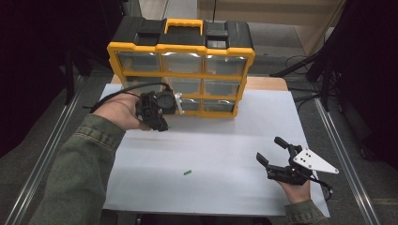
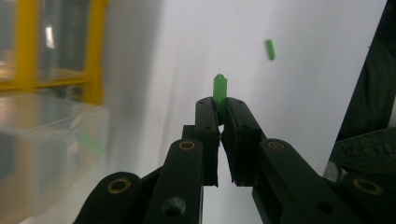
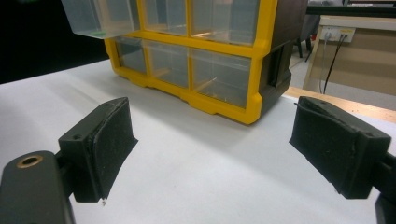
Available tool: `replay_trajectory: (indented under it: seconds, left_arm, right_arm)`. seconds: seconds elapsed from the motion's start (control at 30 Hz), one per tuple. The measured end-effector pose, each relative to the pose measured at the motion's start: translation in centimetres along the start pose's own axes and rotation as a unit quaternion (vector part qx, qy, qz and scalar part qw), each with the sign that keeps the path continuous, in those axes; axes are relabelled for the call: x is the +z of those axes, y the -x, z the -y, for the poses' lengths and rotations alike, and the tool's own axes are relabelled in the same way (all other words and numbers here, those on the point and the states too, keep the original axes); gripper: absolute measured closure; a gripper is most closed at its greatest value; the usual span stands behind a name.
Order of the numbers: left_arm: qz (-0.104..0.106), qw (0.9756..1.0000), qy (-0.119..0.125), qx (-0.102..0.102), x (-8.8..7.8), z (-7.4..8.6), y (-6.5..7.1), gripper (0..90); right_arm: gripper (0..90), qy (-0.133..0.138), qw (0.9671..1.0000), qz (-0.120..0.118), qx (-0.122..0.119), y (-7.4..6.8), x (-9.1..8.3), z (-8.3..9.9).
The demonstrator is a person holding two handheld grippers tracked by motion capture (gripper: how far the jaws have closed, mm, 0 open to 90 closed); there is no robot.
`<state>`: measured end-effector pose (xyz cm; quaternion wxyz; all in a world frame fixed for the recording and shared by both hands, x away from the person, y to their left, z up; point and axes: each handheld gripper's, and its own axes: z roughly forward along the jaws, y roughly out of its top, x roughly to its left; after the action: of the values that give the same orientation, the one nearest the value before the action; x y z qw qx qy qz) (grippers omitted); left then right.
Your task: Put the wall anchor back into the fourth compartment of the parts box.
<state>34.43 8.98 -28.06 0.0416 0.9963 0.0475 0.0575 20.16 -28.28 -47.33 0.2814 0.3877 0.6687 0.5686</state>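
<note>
Small green plastic peg [image 2: 220, 88], judged light, stiff and slippery, is pinched endwise by left gripper [image 2: 219, 108] near organiser [image 1: 180, 70] at table's [image 1: 225, 154] far edge; right gripper [image 3: 212, 154] is held spread, empty.

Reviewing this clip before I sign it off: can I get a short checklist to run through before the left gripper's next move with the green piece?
1. Grip: left gripper shut on the green peg, which sticks out past the tips: ok.
2. Pulled-out clear drawer beside the left gripper, open at the top: ok.
3. Peg directly over the drawer: cannot tell.
4. Right gripper open, holding nothing, resting low at the white sheet, away from the organizer: ok.
5. Second green peg lies loose on the sheet: not ok, one left to collect.
</note>
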Motion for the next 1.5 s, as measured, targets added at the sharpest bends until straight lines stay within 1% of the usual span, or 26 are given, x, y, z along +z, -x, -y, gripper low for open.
replay_trajectory:
  seconds: [0.07, 0.23, 0.27, 0.3, 0.43, 0.47, 0.5, 0.53, 0.63, 0.67, 0.73, 0.77, 0.8, 0.9, 1.03, 1.1, 1.13, 1.17, 1.2, 1.23, 1.27, 1.3, 1.33, 1.4, 1.43, 1.5]
  left_arm:
    - [-0.010, 0.9999, 0.002, -0.004, -1.2, 0.3, -0.8, 84.5]
    - [-0.035, 0.9987, 0.012, -0.034, -3.9, 1.4, -2.9, 84.5]
    - [-0.043, 0.9976, 0.022, -0.050, -4.6, 2.0, -4.0, 84.5]
    - [-0.043, 0.9976, 0.022, -0.050, -4.6, 2.0, -4.0, 84.5]
    - [-0.055, 0.9951, 0.023, -0.078, -4.9, 3.0, -6.2, 84.5]
    - [-0.057, 0.9937, 0.028, -0.093, -4.6, 3.3, -7.1, 84.5]
    - [-0.059, 0.9930, 0.030, -0.098, -4.3, 3.5, -7.5, 84.4]
    - [-0.059, 0.9930, 0.030, -0.098, -4.3, 3.5, -7.5, 84.4]
    - [-0.058, 0.9913, 0.031, -0.114, -3.5, 4.0, -8.7, 84.4]
    - [-0.057, 0.9902, 0.037, -0.122, -3.2, 4.3, -9.1, 84.4]
    - [-0.057, 0.9892, 0.044, -0.128, -2.9, 4.6, -9.6, 84.4]
    - [-0.056, 0.9881, 0.047, -0.135, -2.7, 4.8, -9.8, 84.4]
    - [-0.059, 0.9879, 0.044, -0.137, -2.5, 5.0, -9.9, 84.4]
    - [-0.058, 0.9880, 0.037, -0.138, -2.2, 5.0, -10.0, 84.4]
    - [-0.053, 0.9875, 0.040, -0.143, -2.4, 4.8, -9.9, 84.0]
    - [-0.060, 0.9866, 0.043, -0.146, -2.5, 4.8, -9.8, 83.9]
    - [-0.067, 0.9851, 0.049, -0.151, -2.7, 4.8, -9.8, 82.0]
    - [-0.067, 0.9851, 0.049, -0.151, -2.7, 4.8, -9.8, 73.2]
    - [-0.069, 0.9844, 0.048, -0.154, -2.7, 4.9, -9.7, 66.6]
    - [-0.064, 0.9846, 0.046, -0.156, -2.7, 4.9, -9.6, 66.6]
    - [-0.061, 0.9854, 0.046, -0.152, -2.7, 4.9, -9.5, 63.4]
    - [-0.062, 0.9855, 0.046, -0.151, -2.7, 4.9, -9.3, 59.9]
    - [-0.066, 0.9850, 0.045, -0.153, -2.7, 4.9, -9.2, 46.6]
    - [-0.059, 0.9843, 0.053, -0.158, -2.8, 4.9, -9.2, 45.3]
    - [-0.053, 0.9839, 0.064, -0.158, -2.9, 4.9, -9.2, 45.2]
    - [-0.038, 0.9823, 0.089, -0.160, -3.0, 5.1, -9.1, 40.5]
  right_arm:
    - [13.2, 0.001, 1.0000, 0.001, 0.000, 0.0, -0.1, 0.0]
    - [13.2, 0.000, 1.0000, -0.001, 0.002, -0.1, -0.1, 0.0]
    - [13.2, 0.000, 1.0000, -0.001, 0.001, -0.1, -0.1, 0.0]
    - [13.2, 0.000, 1.0000, -0.001, 0.001, -0.1, -0.1, 0.0]
    - [13.2, 0.002, 1.0000, -0.001, 0.000, 0.0, -0.2, 0.0]
    - [13.2, 0.003, 1.0000, -0.001, 0.001, 0.0, -0.2, 0.0]
    - [13.2, 0.003, 1.0000, -0.002, 0.001, 0.0, -0.2, 0.0]
    - [13.2, 0.003, 1.0000, -0.002, 0.001, 0.0, -0.2, 0.0]
    - [13.2, 0.002, 1.0000, -0.002, 0.000, 0.0, -0.2, 0.0]
    - [13.2, 0.002, 1.0000, -0.002, 0.001, 0.0, -0.2, 0.0]
    - [13.2, 0.003, 1.0000, -0.002, 0.001, 0.0, -0.2, 0.0]
    - [13.2, 0.003, 1.0000, -0.002, 0.001, -0.1, -0.3, 0.0]
    - [13.2, 0.003, 1.0000, -0.002, -0.001, -0.1, -0.3, 0.0]
    - [13.2, 0.003, 1.0000, -0.002, -0.001, -0.1, -0.3, 0.0]
    - [13.2, 0.002, 1.0000, -0.001, -0.002, -0.1, -0.3, 0.0]
    - [13.2, 0.001, 1.0000, -0.002, -0.002, -0.1, -0.3, 0.0]
    - [13.2, 0.002, 1.0000, -0.002, -0.001, -0.1, -0.3, 0.0]
    - [13.2, 0.002, 1.0000, -0.002, -0.001, -0.1, -0.3, 0.0]
    - [13.2, 0.002, 1.0000, -0.001, 0.001, -0.1, -0.3, 0.0]
    - [13.2, 0.002, 1.0000, -0.001, 0.001, -0.1, -0.3, 0.0]
    - [13.2, 0.003, 1.0000, -0.001, 0.001, -0.1, -0.3, 0.0]
    - [13.2, 0.003, 1.0000, -0.001, 0.000, -0.1, -0.3, 0.0]
    - [13.2, 0.003, 1.0000, -0.001, 0.000, -0.1, -0.3, 0.0]
    - [13.2, 0.003, 1.0000, -0.001, 0.000, -0.1, -0.3, 0.0]
    - [13.2, 0.003, 1.0000, -0.001, 0.000, -0.1, -0.3, 0.0]
    - [13.2, 0.002, 1.0000, -0.002, 0.000, -0.1, -0.2, 0.0]
